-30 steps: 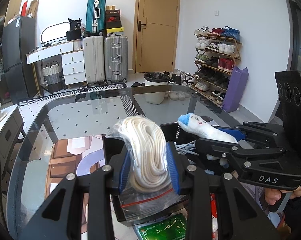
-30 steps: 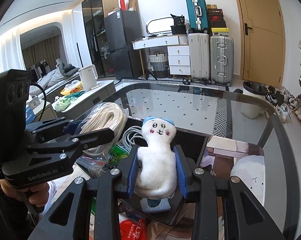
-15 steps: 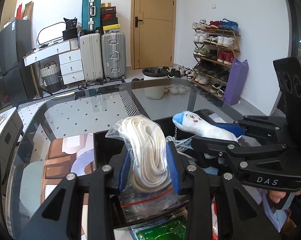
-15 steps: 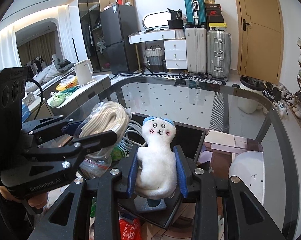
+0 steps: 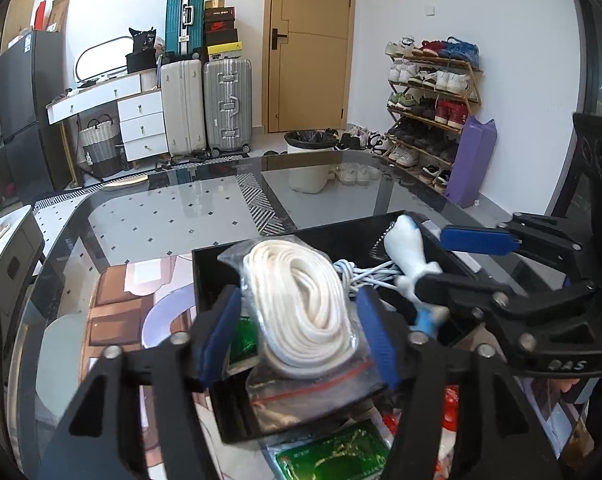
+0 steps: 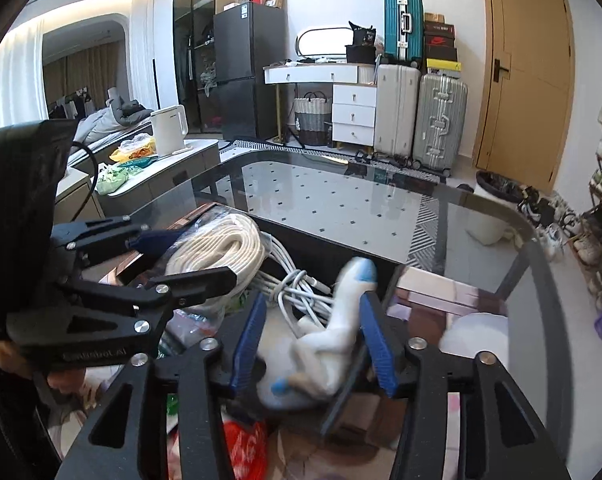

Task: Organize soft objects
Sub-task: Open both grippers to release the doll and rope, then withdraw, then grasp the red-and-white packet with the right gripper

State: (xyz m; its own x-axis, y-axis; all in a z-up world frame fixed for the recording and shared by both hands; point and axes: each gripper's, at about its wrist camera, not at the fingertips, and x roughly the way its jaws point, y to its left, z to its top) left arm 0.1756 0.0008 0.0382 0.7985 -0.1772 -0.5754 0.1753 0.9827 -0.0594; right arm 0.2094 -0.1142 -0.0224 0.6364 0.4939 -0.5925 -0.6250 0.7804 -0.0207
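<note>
My left gripper (image 5: 297, 332) is open around a clear zip bag of coiled white rope (image 5: 301, 304), which rests over the black tray (image 5: 221, 400). My right gripper (image 6: 313, 340) is open, with the white plush doll with a blue cap (image 6: 337, 328) blurred and tilted between the pads, over the tray's edge (image 6: 329, 244). The rope bag (image 6: 217, 248) and left gripper (image 6: 181, 256) also show in the right wrist view; the doll (image 5: 409, 256) and right gripper (image 5: 453, 256) show in the left wrist view.
A tangle of white cable (image 6: 297, 288) lies in the tray. A green packet (image 5: 333, 456) and a red packet (image 6: 241, 448) lie near the tray's front. The tray sits on a glass table (image 5: 161, 216). Suitcases and a shoe rack stand far behind.
Both grippers have opened and lowered toward the tray. The rope bag has dropped onto the tray. The doll has tipped over, released from the right pads.
</note>
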